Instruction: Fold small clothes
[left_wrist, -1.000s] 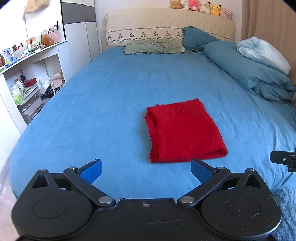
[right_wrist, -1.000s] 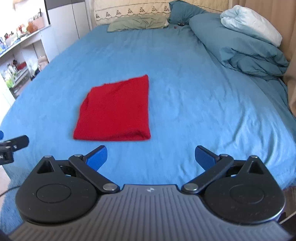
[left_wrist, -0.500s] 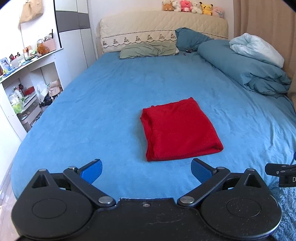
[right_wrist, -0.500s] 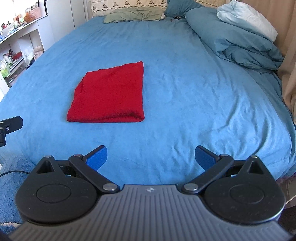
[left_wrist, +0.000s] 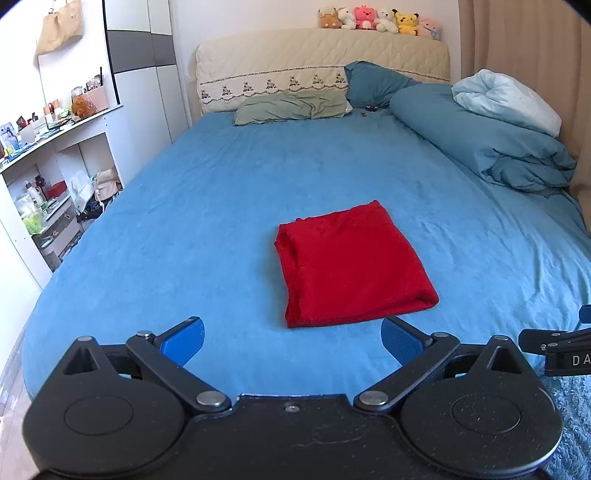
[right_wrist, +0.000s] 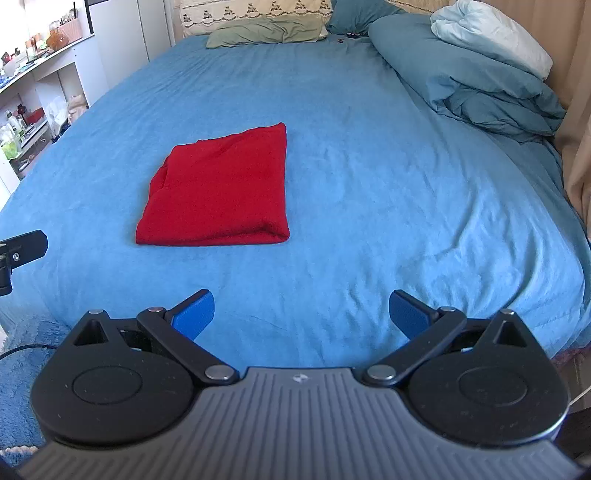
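One red folded cloth — two pillows — six plush toys.

From my left camera, the folded cloth lies on the bed at twelve o'clock, just ahead. Pillows sit far behind it against the headboard, plush toys on top. The bunched duvet lies at two o'clock, shelves at ten.
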